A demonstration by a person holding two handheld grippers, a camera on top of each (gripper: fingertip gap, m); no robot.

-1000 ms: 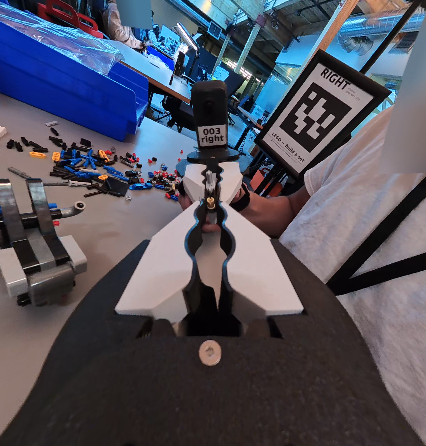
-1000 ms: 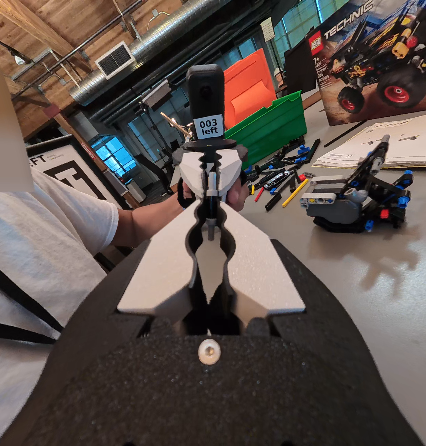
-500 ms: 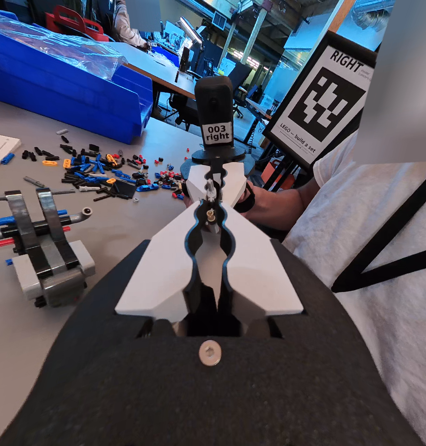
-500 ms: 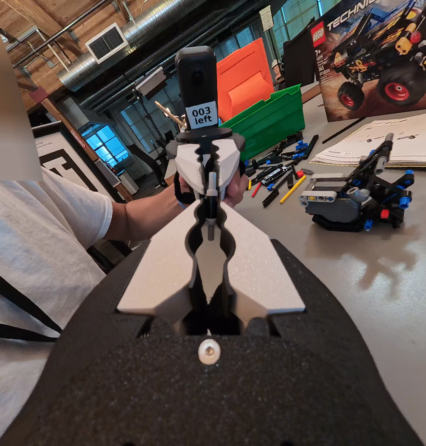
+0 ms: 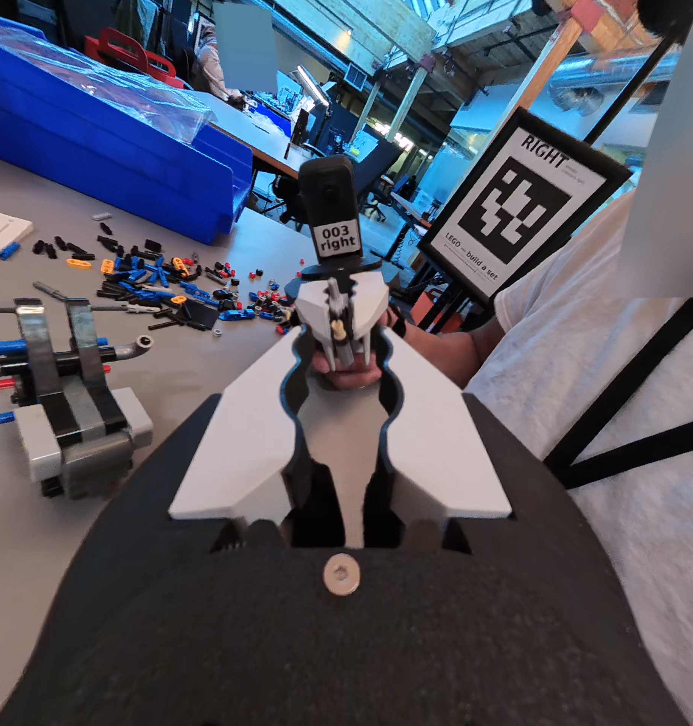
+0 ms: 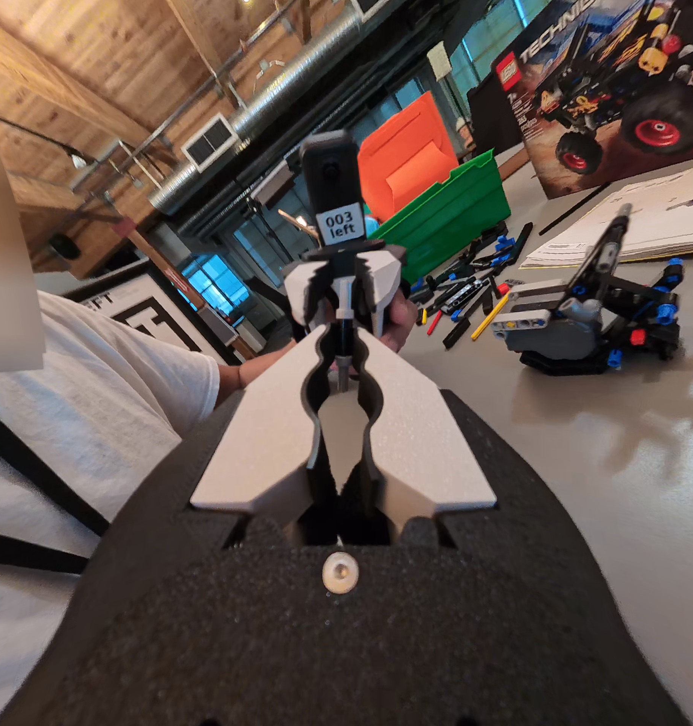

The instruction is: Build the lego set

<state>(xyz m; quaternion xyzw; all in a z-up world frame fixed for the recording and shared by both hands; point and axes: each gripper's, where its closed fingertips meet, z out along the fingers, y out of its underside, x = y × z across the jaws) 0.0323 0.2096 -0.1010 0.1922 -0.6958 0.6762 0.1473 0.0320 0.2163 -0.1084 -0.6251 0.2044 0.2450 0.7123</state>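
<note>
- Left wrist view: left gripper (image 5: 339, 341) spread wide, empty; right gripper (image 5: 341, 334) clamps grey axle piece (image 5: 339, 328) just ahead
- Half-built chassis (image 5: 68, 396) on grey table (image 5: 203, 365), left, apart, bare table between

- Left gripper (image 5: 339, 353): matte black foam-textured body, broad and rounded; two white angular fingers (image 5: 250, 432) with wavy black inner edges.
- Right gripper (image 6: 343, 353): same build; white faceted fingers (image 6: 423, 444), grainy surface.
- Silver hex-socket screw (image 5: 341, 576) centred on each body, behind the fingers.
- Black camera (image 6: 331, 184) stands upright atop each unit, white sticker on it.
- Person: white short-sleeved T-shirt (image 5: 592, 353), black straps (image 5: 628, 396) crossing the chest.
</note>
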